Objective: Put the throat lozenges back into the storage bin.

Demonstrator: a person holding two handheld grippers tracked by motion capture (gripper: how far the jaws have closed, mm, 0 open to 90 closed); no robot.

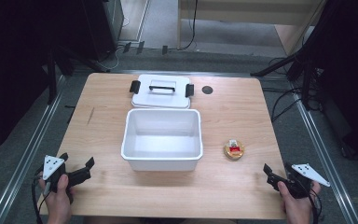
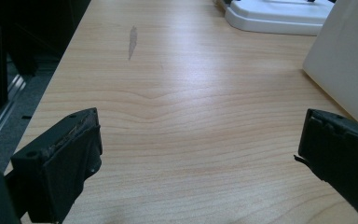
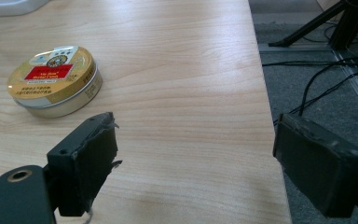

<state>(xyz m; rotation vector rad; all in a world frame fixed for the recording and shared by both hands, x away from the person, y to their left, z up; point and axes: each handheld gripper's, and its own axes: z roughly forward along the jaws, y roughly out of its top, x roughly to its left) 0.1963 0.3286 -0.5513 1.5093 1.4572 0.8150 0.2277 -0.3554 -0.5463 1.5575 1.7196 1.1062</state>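
The round gold tin (image 3: 53,81) lies on the surface (image 1: 242,116) just right of the open white box (image 1: 162,138), whose lid (image 1: 161,91) rests behind it. Both the right gripper (image 3: 193,154) and left gripper (image 2: 200,149) wait with fingers released, holding nothing. Likely next step: the right one reaches for the tin.

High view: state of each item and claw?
white bin: open, empty, upright.
lid: off, flat on the table behind the bin, handle up.
round tin: closed, flat on the table right of the bin, untouched.
left claw: open, holding nothing.
right claw: open, holding nothing.
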